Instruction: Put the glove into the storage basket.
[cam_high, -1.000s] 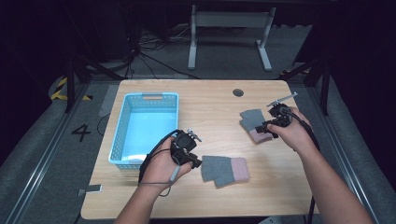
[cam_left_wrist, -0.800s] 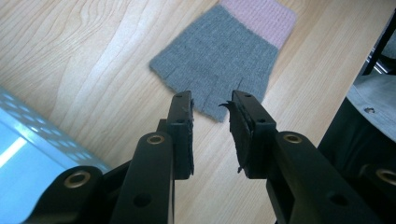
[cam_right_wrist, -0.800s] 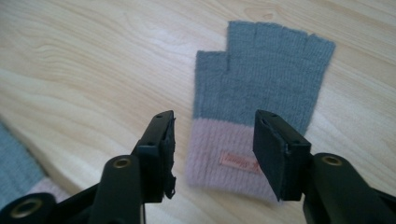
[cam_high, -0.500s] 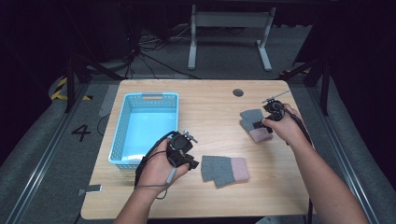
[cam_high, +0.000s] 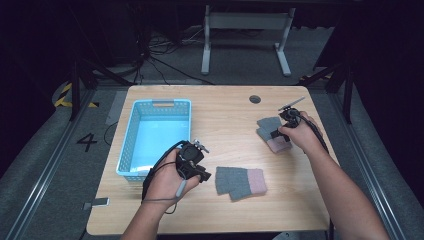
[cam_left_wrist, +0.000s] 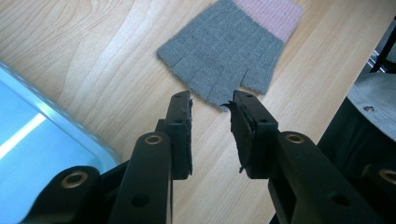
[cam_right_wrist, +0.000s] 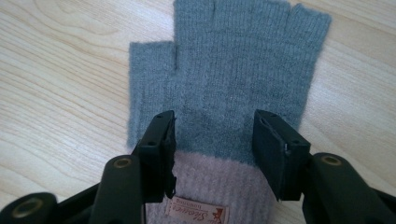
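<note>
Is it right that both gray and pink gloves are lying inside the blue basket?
No. Both gloves lie on the wooden table, not inside the blue basket. The high view shows one glove by the left tool and the other glove under the right tool.

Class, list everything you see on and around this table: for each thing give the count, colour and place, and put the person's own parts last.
Fingerless gloves: 2, grey with pink cuffs; one near the front middle, one at the right.
Basket: 1, light blue, left side of the table.
Table: 1, light wood, with a dark round hole at the back.
Metal stand: 1, grey, on the floor behind.
Floor marking "4": 1, black, left of the table.
Tongs: 2, black; left tongs open before the front glove, right tongs open over the right glove.
</note>
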